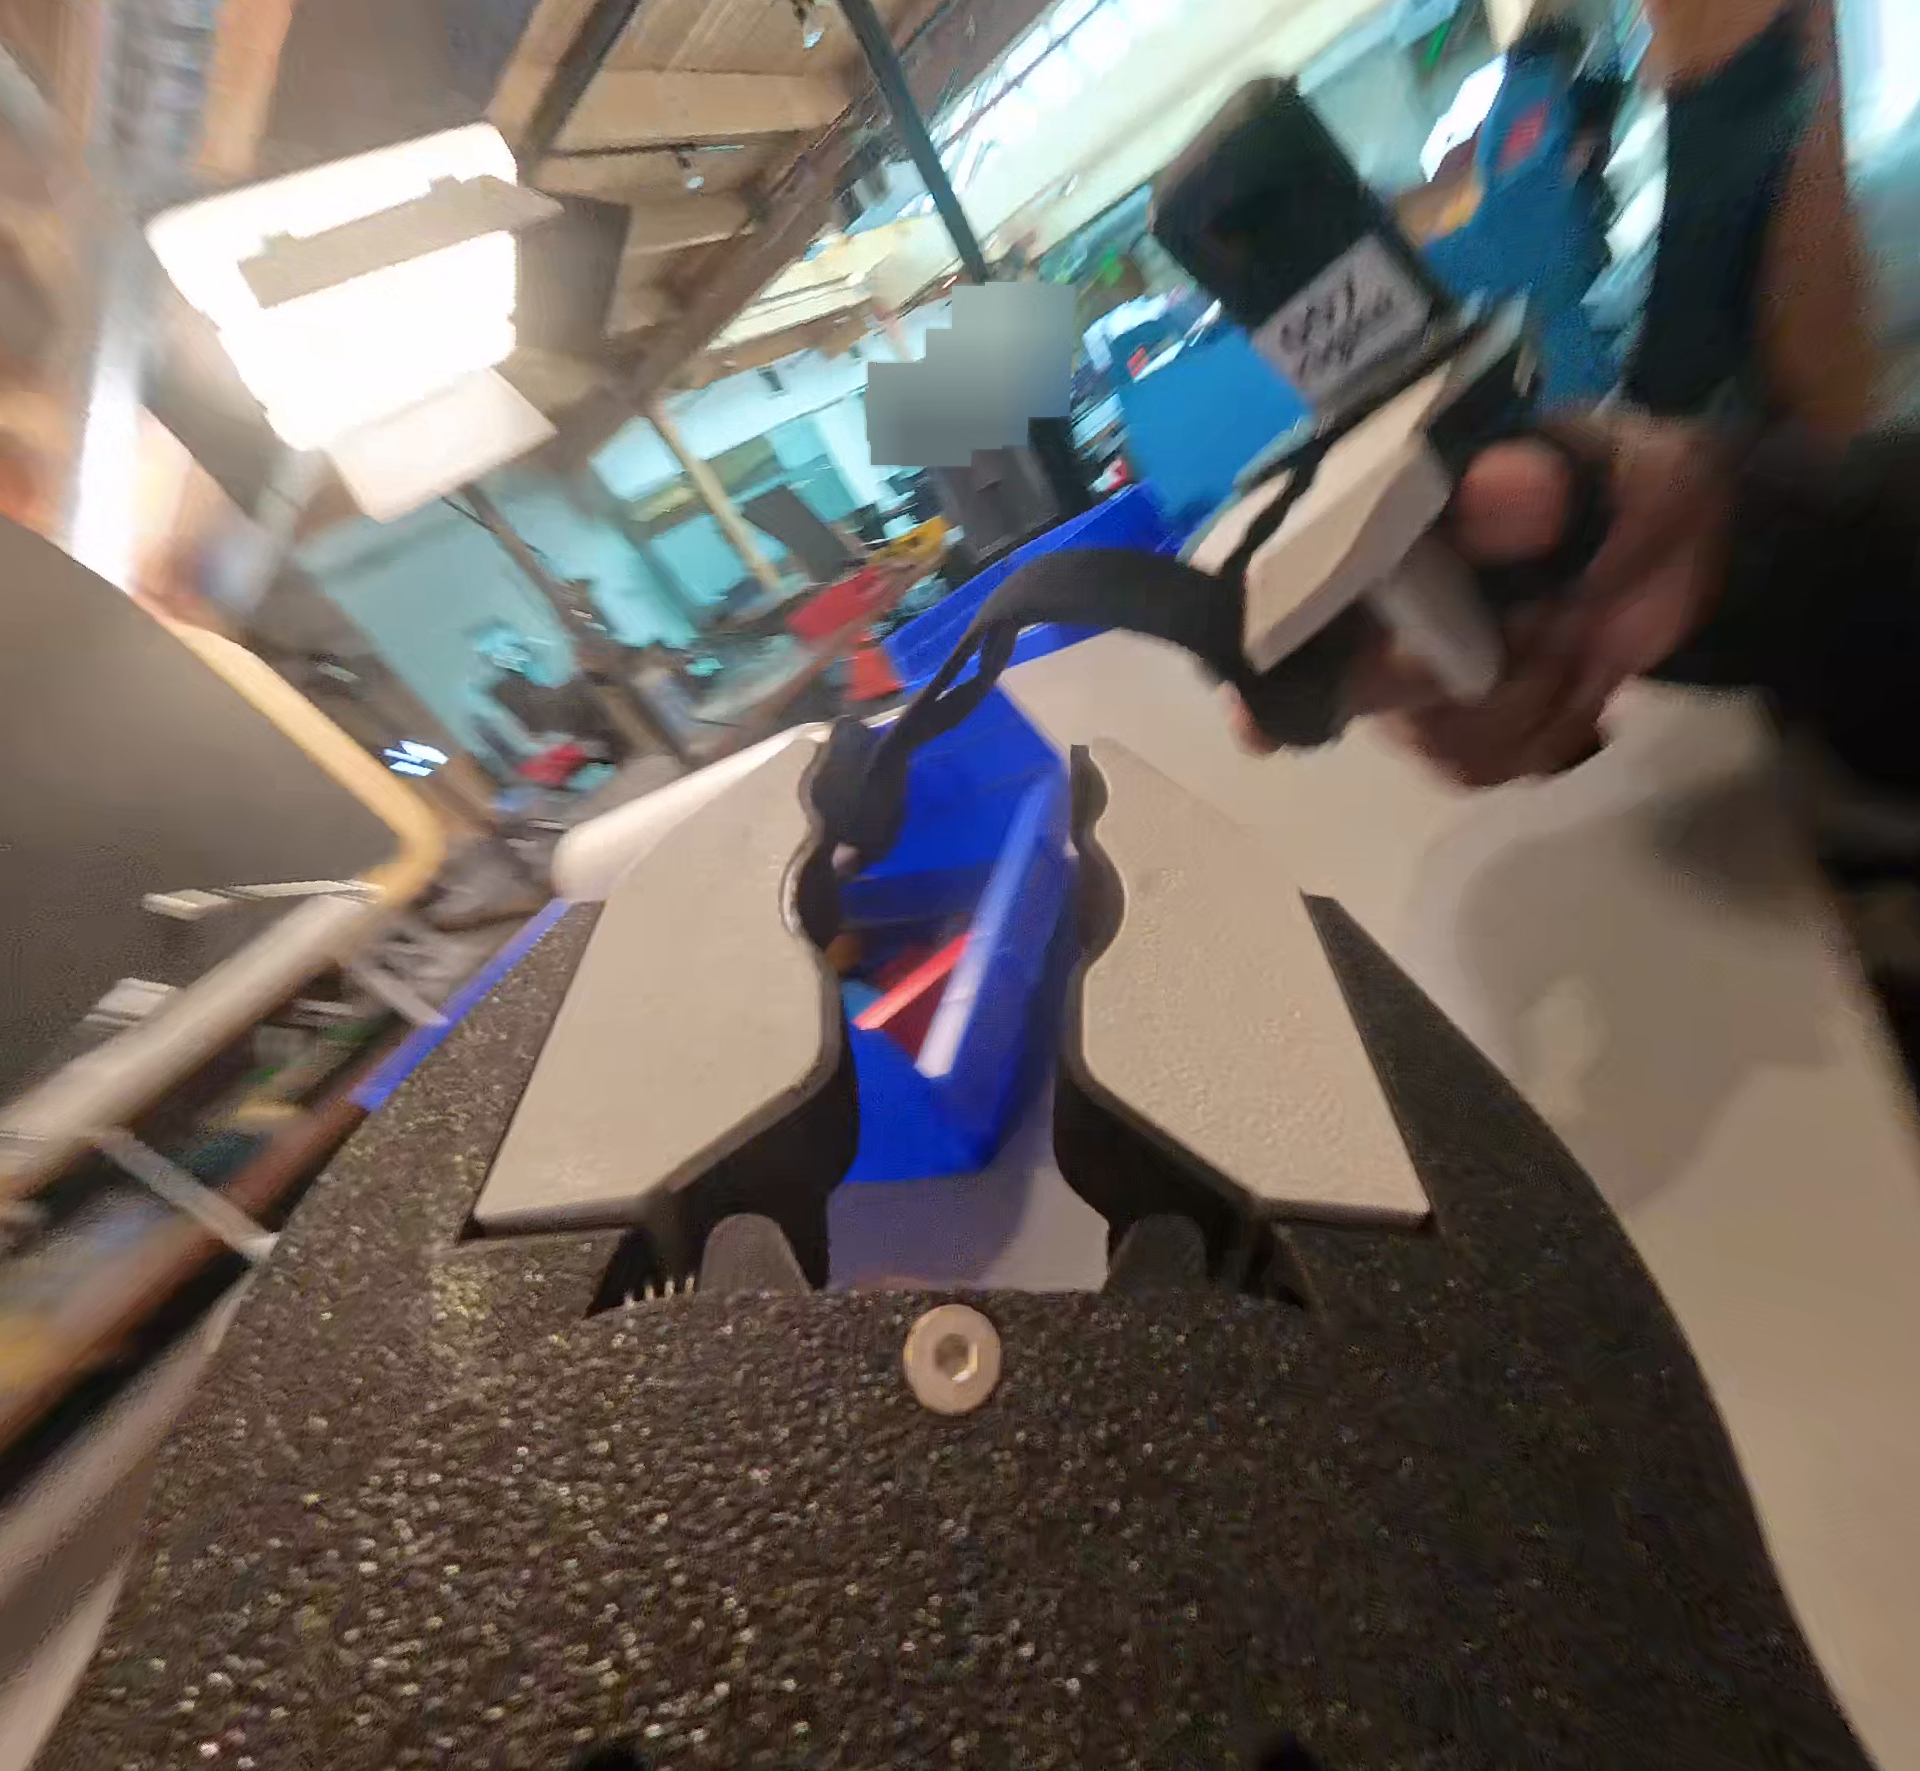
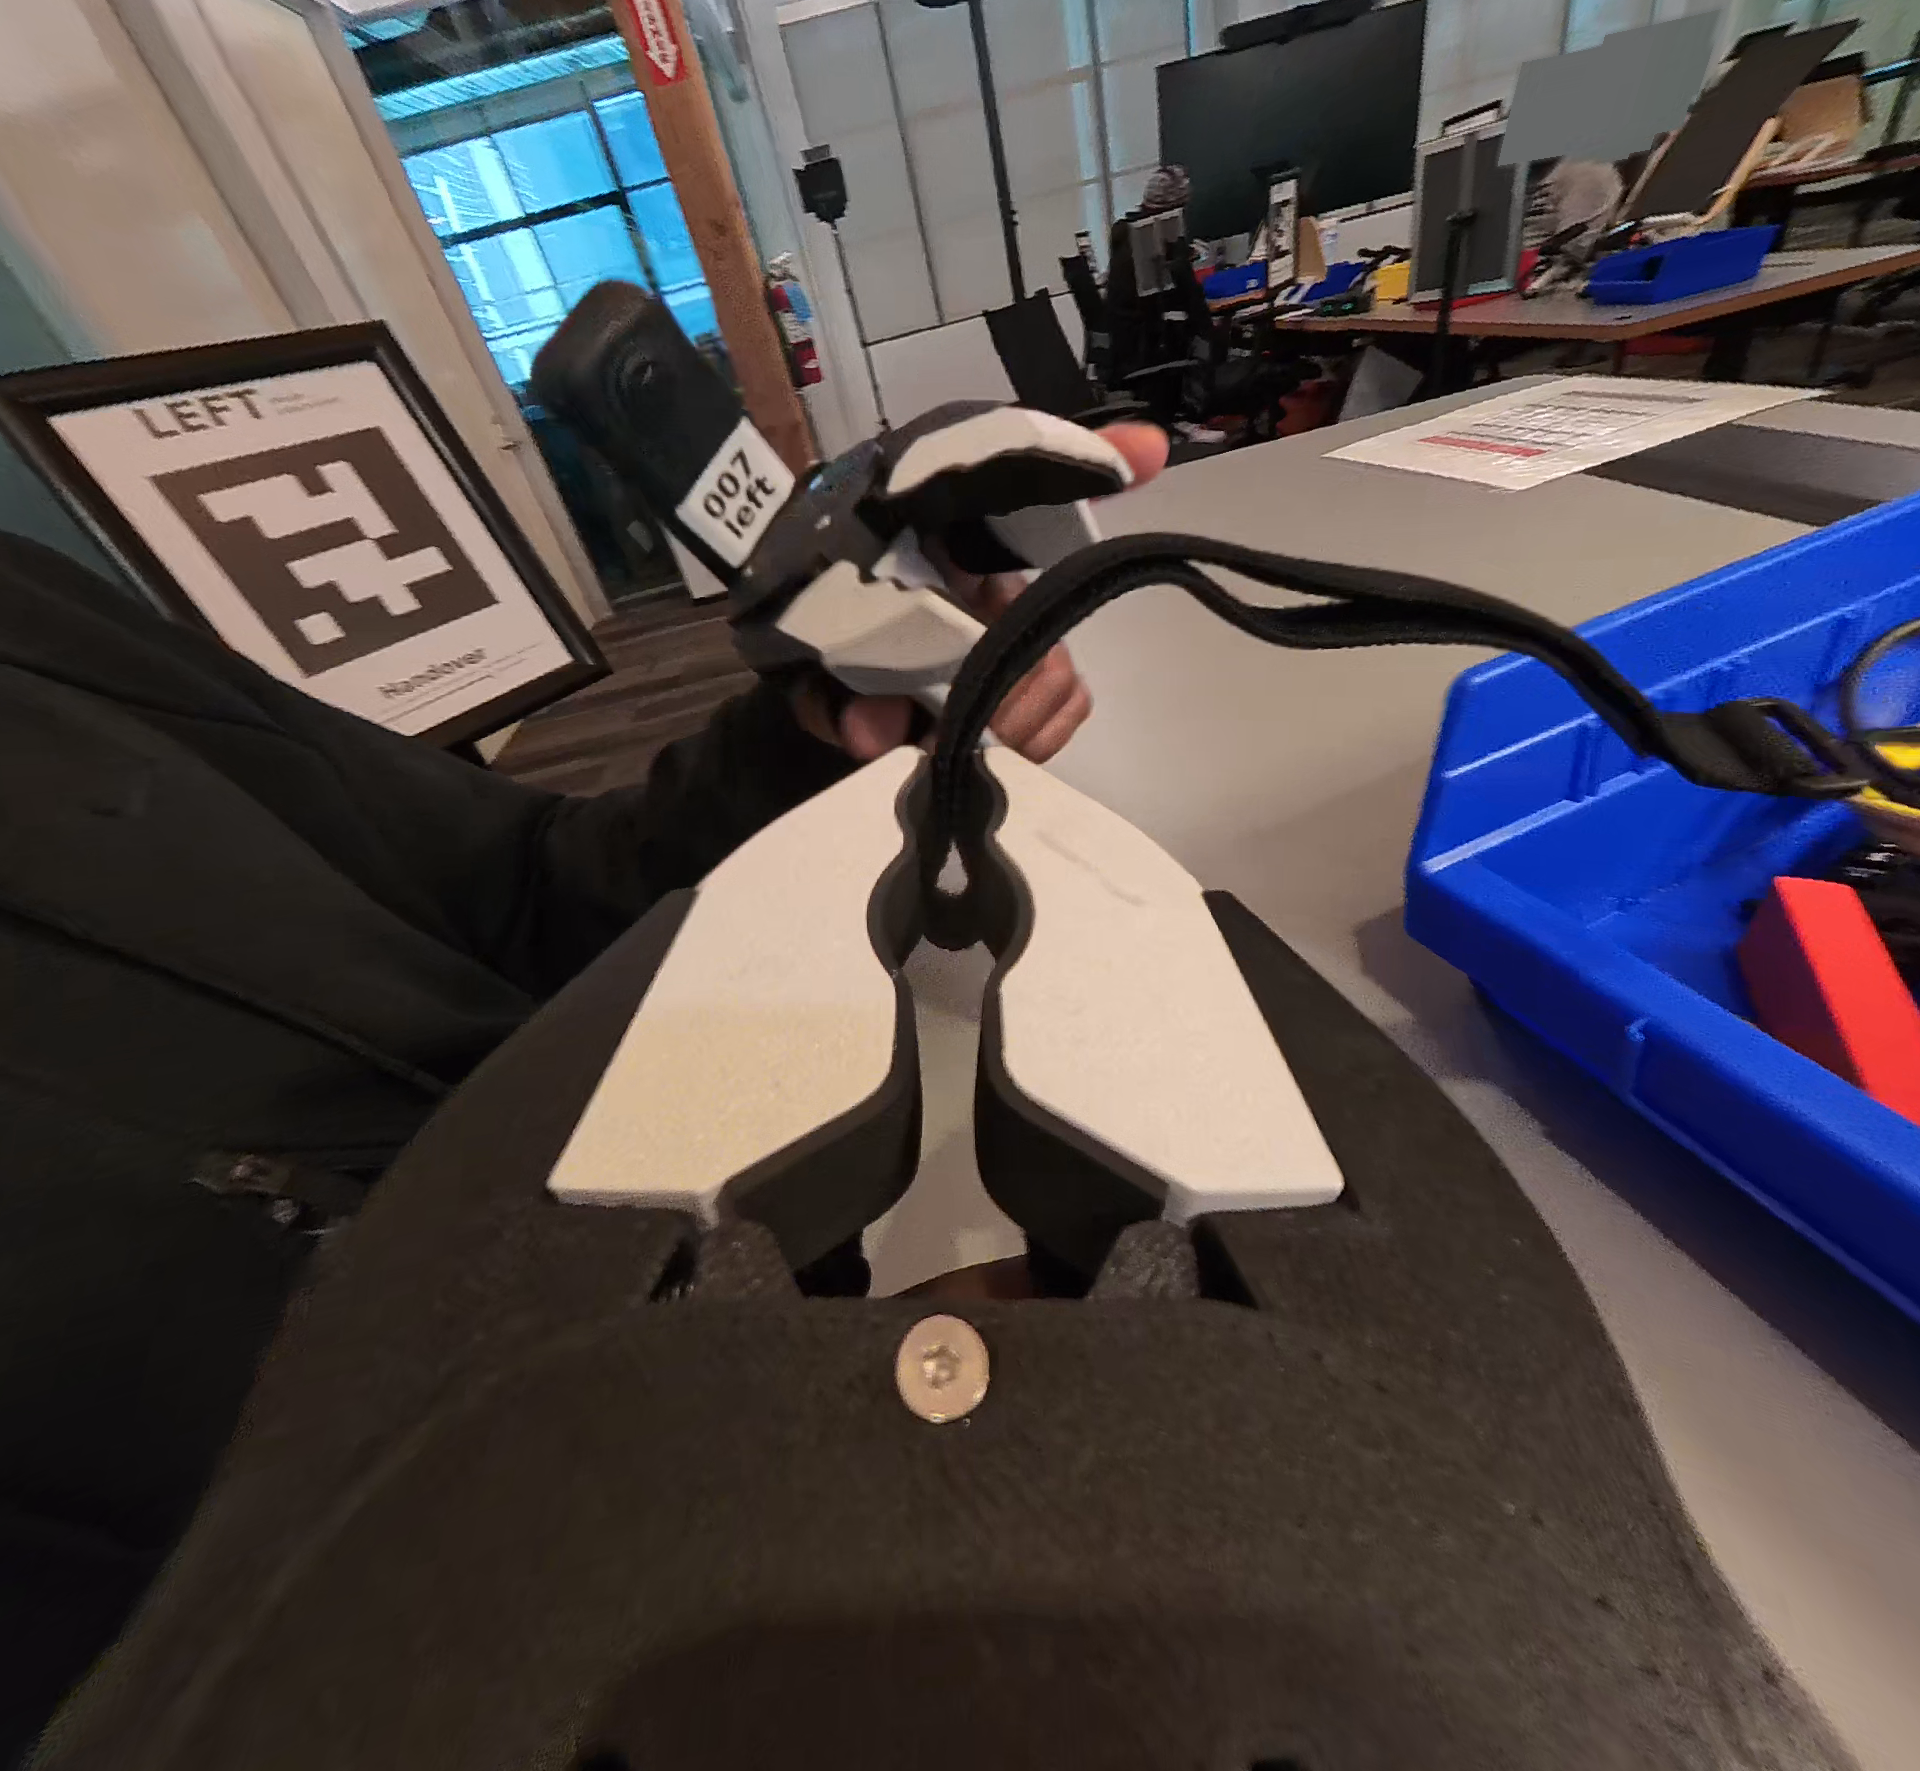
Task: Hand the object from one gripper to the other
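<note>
Strap (image 2: 1226,578): a black band, doubled over, arching up from the right tool's tips, then running lengthwise to the right, down toward the blue bin.
Strap far end: a buckle-like piece (image 2: 1756,745) hanging over the bin's opening.
Right tool (image 2: 951,848): fingers pressed together on the strap's folded end.
Left tool (image 1: 940,817): fingers apart; a bunched bit of strap (image 1: 847,802) lies against the inside of its left finger; no pinch.
Blue bin (image 2: 1538,900): on the counter (image 2: 1299,682), right of the right tool, holding a red block (image 2: 1829,983).
Behind: framed marker sign (image 2: 301,526) leaning at left; a printed sheet (image 2: 1558,428) farther back on the counter.
</note>
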The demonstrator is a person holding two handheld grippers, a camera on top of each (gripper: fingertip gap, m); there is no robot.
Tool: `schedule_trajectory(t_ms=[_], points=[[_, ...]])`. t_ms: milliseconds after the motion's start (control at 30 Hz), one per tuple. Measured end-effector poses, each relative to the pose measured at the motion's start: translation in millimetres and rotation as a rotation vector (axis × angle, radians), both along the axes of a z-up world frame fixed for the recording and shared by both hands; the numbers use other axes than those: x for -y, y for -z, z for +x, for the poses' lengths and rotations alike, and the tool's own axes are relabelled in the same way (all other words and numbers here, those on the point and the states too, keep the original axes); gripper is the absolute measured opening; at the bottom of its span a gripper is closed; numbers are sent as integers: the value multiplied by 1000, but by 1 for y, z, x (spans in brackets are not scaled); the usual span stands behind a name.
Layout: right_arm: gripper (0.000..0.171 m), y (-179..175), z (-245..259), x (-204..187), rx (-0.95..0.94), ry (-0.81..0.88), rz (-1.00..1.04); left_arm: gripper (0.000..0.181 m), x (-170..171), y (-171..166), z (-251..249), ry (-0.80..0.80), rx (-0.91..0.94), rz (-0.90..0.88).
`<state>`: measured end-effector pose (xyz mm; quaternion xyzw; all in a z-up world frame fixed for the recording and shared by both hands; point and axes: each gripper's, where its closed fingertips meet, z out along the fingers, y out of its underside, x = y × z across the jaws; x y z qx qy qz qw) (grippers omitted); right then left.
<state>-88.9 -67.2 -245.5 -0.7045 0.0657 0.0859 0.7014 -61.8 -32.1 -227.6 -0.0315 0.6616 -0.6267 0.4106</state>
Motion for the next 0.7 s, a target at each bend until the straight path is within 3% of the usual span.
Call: schedule_trajectory(t_ms=[167, 400, 500, 700], points=[[5, -1, -19, 0, -75, -141, 7, 53, 1, 2, 4, -237, 394, 245], [6, 10, -42, -8, -81, -256, -57, 45, 16, 11, 2, -268, 518, 351], [7, 14, -46, -11, -61, -268, -77, 10, 21, 18, 2, -249, 470, 357], [36, 9, -24, -5, 141, -89, -70, 6, 10, 2, 8, -145, 122, 52]])
